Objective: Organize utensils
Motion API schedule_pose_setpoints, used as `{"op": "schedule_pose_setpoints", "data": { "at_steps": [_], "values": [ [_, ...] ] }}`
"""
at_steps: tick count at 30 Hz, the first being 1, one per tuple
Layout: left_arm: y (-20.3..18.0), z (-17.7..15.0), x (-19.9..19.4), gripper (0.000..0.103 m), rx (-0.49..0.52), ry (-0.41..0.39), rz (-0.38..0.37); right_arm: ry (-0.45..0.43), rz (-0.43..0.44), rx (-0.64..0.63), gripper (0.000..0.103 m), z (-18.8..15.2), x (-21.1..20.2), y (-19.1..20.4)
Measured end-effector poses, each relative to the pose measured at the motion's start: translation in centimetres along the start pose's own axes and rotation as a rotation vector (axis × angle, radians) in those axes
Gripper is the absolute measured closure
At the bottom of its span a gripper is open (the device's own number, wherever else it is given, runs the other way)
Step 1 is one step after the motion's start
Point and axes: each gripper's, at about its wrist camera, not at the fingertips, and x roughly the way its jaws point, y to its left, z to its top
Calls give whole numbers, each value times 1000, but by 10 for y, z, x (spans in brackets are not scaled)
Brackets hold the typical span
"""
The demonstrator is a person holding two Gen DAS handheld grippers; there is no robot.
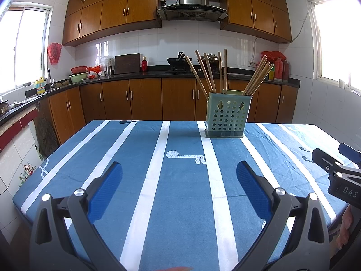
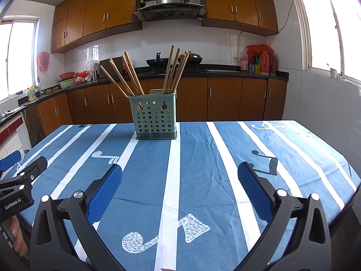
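Note:
A pale green perforated utensil holder [image 1: 227, 117] [image 2: 154, 119] stands upright at the far side of the table. Several wooden chopsticks [image 1: 211, 72] [image 2: 133, 76] stand in it, fanned into a left and a right bunch. My left gripper [image 1: 179, 169] is open and empty, hovering over the near part of the table, well short of the holder. My right gripper [image 2: 180, 169] is open and empty too, equally far back. The right gripper's body shows at the right edge of the left wrist view [image 1: 338, 169]; the left gripper's body shows at the left edge of the right wrist view [image 2: 20, 180].
The table wears a blue cloth with white stripes [image 1: 164, 158] [image 2: 203, 158]. Behind it runs a dark kitchen counter [image 1: 135, 74] with bowls, a cutting board, woks and bottles. Wooden cabinets and windows line the walls.

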Motion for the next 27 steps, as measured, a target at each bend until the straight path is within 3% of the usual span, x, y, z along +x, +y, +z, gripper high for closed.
{"op": "schedule_pose_setpoints", "data": {
  "at_steps": [27],
  "values": [
    [1,-2,0,4,-4,4,-3,3,0,5,2,2,0,1]
  ]
}}
